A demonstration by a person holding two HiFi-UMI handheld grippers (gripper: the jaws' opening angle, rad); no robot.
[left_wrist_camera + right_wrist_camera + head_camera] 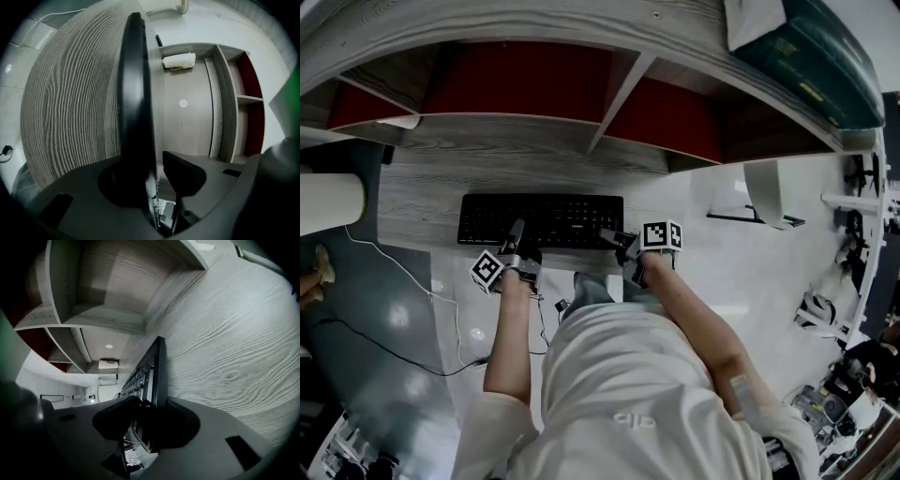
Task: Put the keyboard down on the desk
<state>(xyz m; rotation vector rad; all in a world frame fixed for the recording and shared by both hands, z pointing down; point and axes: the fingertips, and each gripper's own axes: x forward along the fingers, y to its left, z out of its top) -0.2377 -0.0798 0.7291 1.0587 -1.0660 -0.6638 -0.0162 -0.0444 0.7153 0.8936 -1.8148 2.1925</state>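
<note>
Fingers (185,172) of the left gripper (518,239) straddle the near edge of the keyboard (546,218) with one pad standing clear of it: open, no grip. Fingers (117,420) of the right gripper (617,240) are clamped on the same edge, keys on one side and underside on the other.

The keyboard lies on the worktop (422,173), along its front edge.

Judgement: placement is nearly complete. The right side should release only once the keyboard sits flat, and then both grippers should draw straight back without dragging it.

The shelf compartments (619,94) above hold one white object (178,61), kind unclear. Nothing else shows in them.
</note>
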